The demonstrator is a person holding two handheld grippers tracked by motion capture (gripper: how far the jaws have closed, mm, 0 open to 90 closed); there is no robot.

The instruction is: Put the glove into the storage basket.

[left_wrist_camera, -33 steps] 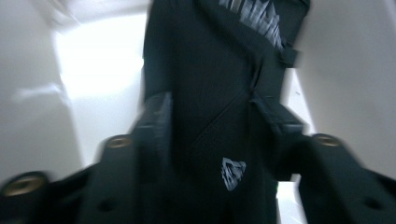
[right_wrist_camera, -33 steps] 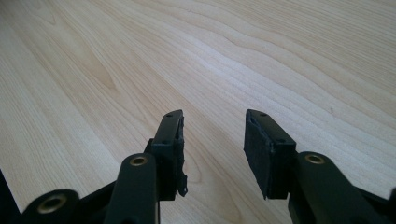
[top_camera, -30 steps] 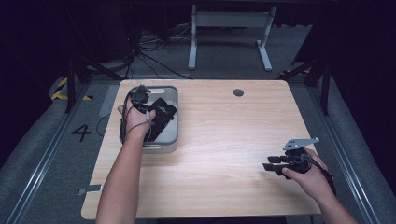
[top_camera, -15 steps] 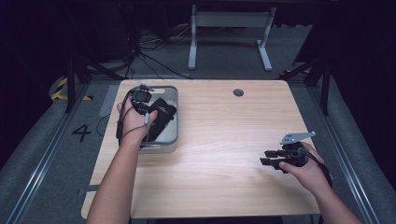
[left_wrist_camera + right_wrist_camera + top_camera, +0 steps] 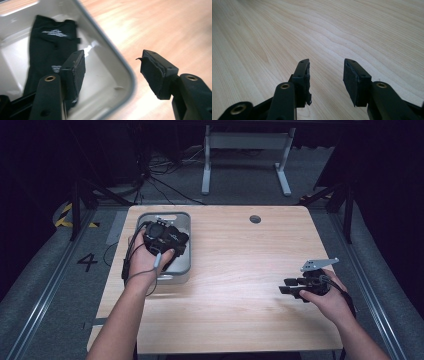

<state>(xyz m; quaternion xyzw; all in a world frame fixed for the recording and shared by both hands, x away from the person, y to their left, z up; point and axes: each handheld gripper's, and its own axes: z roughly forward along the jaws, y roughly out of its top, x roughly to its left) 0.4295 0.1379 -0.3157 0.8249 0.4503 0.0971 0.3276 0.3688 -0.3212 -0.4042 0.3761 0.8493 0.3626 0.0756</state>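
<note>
Two grippers stand wide open and empty: the right gripper (image 5: pixel 290 286) rests nearest, low over the bare table (image 5: pixel 240 270), while the left gripper (image 5: pixel 112 72) hangs above the tray (image 5: pixel 182 220). The black cloth (image 5: pixel 50 52) lies inside, so placing looks finished

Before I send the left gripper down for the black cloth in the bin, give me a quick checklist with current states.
1. Left gripper jaws open, nothing between the pads: ok.
2. Black cloth lying inside the grey bin: ok.
3. Left gripper centred over the cloth: not ok; it straddles the bin rim, one pad over the table.
4. Right gripper open, empty, over bare table away from the bin: ok.
5. How the cloth is folded, for a one-layer pinch: cannot tell.
</note>
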